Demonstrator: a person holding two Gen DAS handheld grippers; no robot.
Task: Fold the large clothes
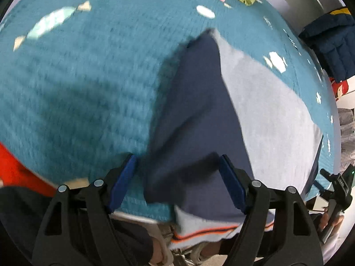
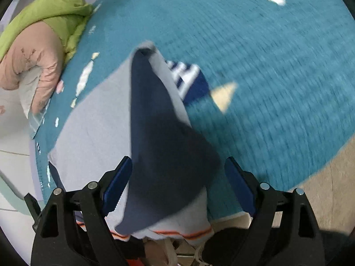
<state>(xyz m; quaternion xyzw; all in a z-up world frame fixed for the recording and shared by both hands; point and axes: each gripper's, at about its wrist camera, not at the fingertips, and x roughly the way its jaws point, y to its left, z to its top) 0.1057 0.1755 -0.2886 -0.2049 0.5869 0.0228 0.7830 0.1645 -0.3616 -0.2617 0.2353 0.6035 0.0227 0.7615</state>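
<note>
Left gripper wide open, blue pads either side of navy fold, gripping nothing. Right gripper likewise spread wide, empty. Grey-and-navy knit garment with orange-striped hem lies on teal textured bed cover, hem hanging over near edge. Green and pink bedding bundled at far side.

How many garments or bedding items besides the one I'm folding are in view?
3, maybe more hidden: a green quilt and a pink quilt bundled together at the blanket's far edge, and a navy jacket hanging off to the right.
</note>
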